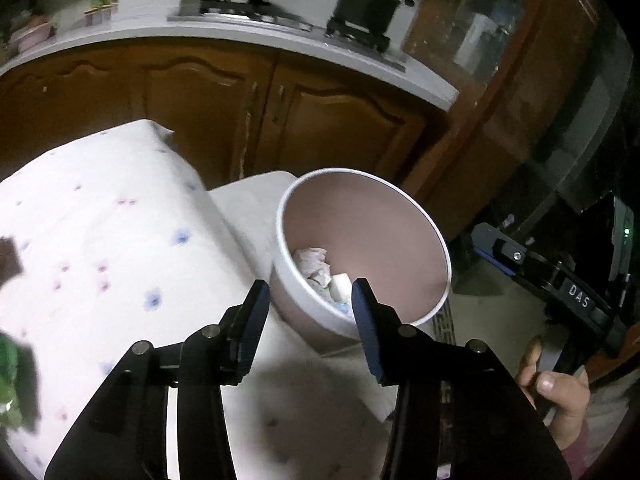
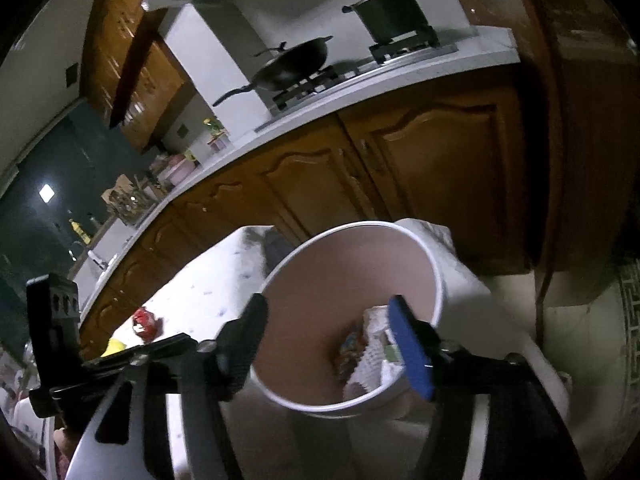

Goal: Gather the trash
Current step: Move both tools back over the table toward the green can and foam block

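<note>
Presently, trash [image 1: 316,270] is seen lying in the bottom of the bin [image 1: 400,196]: crumpled paper and small wrappers, print unreadable. The bin stands just beside the desk [image 1: 100,240], at its corner, mouth upward. Both tongs are held above the rim, pointing down into it. The left tongs [image 1: 308,312] are parted, nothing between them. The right tongs [image 2: 326,344] are parted wider, also empty. More trash remains on the desk: a red wrapper [image 2: 146,322] and a yellow item [image 2: 114,347], left of the right tongs and judged nearer the left hand. A green item [image 1: 12,380] is blurred. "DAS" is read on the right tool.
</note>
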{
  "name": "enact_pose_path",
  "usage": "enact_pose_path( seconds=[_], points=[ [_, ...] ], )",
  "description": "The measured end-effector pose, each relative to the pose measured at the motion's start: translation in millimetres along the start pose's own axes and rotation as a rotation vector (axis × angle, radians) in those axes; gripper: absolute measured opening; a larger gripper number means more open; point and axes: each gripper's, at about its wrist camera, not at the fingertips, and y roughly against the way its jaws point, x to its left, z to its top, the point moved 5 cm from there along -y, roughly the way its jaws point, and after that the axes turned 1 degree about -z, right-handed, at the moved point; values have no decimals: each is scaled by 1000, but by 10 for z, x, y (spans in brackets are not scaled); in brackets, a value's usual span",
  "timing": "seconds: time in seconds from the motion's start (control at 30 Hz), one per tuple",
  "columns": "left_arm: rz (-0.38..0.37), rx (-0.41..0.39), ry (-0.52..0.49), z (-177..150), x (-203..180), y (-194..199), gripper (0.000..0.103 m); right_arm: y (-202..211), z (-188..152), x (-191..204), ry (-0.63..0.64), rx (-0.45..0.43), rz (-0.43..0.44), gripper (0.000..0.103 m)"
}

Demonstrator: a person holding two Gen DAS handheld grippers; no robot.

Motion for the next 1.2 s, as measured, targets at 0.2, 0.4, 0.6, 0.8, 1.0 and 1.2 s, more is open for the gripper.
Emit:
enact_pose_path(
  seconds=[0.2,0.4,0.6,0.8,1.0,1.2],
  points=[
    [14,-48,68,-112,287,360,50,99,-61,245,17,-21,39,78],
    [71,-102,119,-275,606,699,51,81,-204,525,35,0,77,78],
    [118,-132,169,-482,924,1020,51,-14,-372,817,55,39,120,78],
    [173,-163,227,-726,1311,1391,54,-82,-603,1171,100,81,172,78],
    [230,-196,302,-993,1710,1701,54,-118,-848,1453,130,120,208,78],
    [265,-187,360,-1281,2003,1868,54,-150,-1121,1749,177,163,236,78]
  ],
)
